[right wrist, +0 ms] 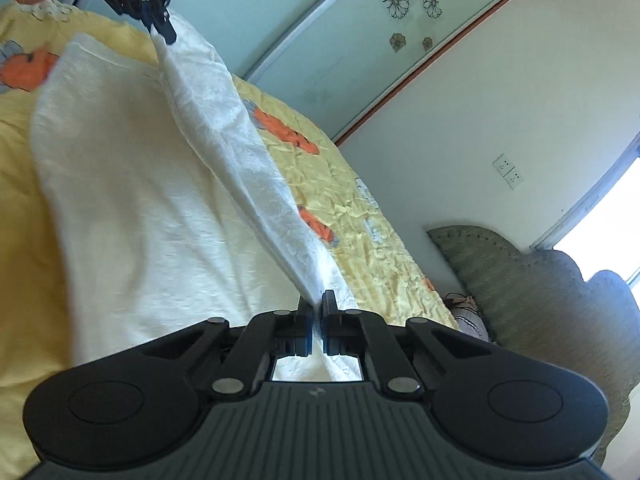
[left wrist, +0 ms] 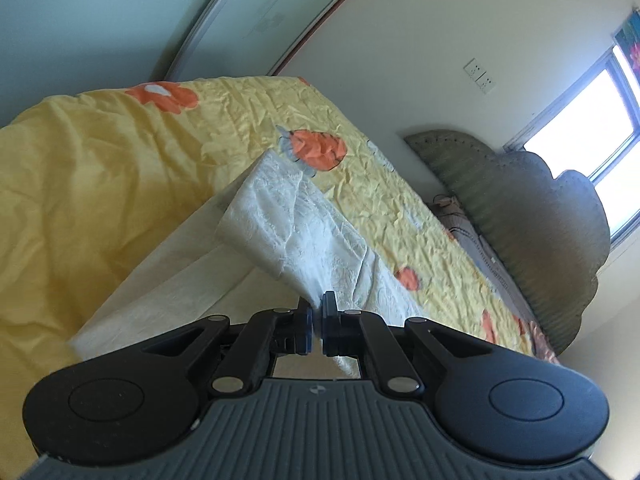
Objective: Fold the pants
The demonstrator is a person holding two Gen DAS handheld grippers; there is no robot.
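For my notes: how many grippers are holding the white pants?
2. The left gripper pinches the pants at the far edge; the right gripper pinches the near edge. No other gripper is in view.

bed: covered by a crumpled yellow sheet [left wrist: 248, 128] printed with orange shapes | headboard [right wrist: 532, 292]: green, scalloped, set against the wall | wall sockets [right wrist: 508, 171]: two seen beside the window [left wrist: 588, 128] | glass door [right wrist: 380, 20]: flower stickers shown

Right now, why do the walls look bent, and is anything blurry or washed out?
Both wrist views: fisheye lens curves straight wall lines. Left wrist view: bright window is blown out to white. Right wrist view: white crinkled fabric pants smear softly at left; yellow orange-patterned bedsheet stays sharper.
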